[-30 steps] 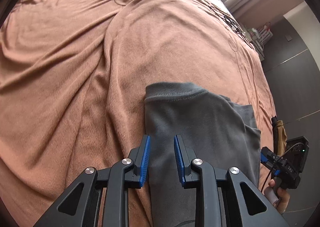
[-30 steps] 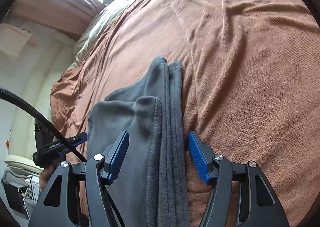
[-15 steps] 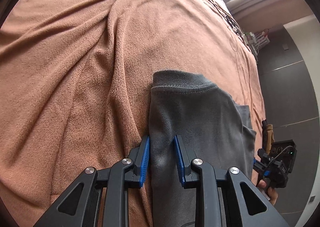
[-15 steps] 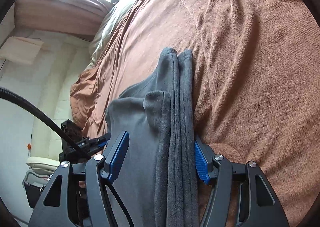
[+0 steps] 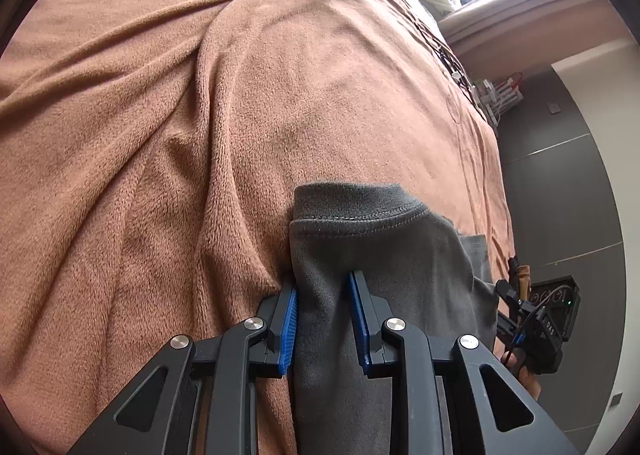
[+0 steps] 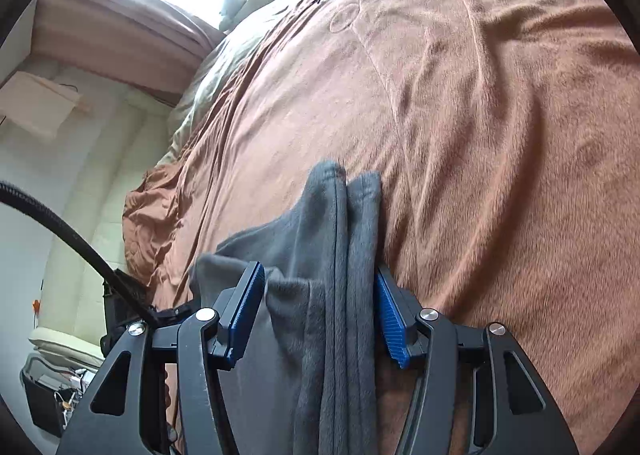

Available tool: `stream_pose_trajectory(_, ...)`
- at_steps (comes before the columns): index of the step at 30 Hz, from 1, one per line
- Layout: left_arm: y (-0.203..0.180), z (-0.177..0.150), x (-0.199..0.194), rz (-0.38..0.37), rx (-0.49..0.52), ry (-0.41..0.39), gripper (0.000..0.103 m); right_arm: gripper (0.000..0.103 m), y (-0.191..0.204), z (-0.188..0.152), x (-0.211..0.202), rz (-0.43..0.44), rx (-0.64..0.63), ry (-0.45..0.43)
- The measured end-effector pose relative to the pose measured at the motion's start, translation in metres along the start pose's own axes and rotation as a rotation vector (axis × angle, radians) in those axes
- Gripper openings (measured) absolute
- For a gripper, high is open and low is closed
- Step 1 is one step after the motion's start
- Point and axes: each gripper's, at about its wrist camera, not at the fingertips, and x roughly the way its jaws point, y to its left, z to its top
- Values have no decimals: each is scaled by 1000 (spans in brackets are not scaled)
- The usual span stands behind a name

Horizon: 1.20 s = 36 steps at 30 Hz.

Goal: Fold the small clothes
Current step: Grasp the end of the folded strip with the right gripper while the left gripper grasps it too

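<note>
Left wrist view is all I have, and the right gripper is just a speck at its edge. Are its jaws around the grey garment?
Observer: Yes. The right gripper has its jaws open, one on each side of the grey garment at its folded edge.
Operator: Is that edge a single layer?
Observer: No. Several layers lie stacked side by side there, like ridges.
Operator: Where does the outer jaw sit?
Observer: Right beside the outermost layer, where the garment meets the brown blanket.
</note>
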Motion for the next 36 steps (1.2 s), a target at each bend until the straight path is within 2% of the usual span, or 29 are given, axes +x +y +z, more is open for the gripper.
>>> stream_pose_trajectory(3,-1,1,1,4,9,1,26,53,4,-5,5,-7,-12,29)
stream_pose_trajectory(8,-1,4,-1,9,6,12,26,53,9,-9,0,-14,-30,142)
stream_pose_trajectory(14,0,0,-5,28,9,15,26,53,6,-14,-7,-9,-30,155)
stream_pose_trajectory(19,-2,4,2,6,9,15,26,52,3,-7,2,50,-1,165)
stream_pose_trajectory(25,3,14,11,-40,-12,1,26,29,-2,-4,14,20,0,165)
stream_pose_trajectory(28,-4,14,10,-11,22,-6,23,21,-1,-4,13,13,-4,160)
stream_pose_trajectory(29,-7,13,9,4,37,-9,19,17,1,-4,11,11,-9,156)
stream_pose_trajectory(32,-11,13,3,-2,41,-25,8,14,10,-5,3,8,-33,136)
stream_pose_trajectory(36,-21,12,-11,-17,77,-57,6,13,24,-9,-8,13,-72,106)
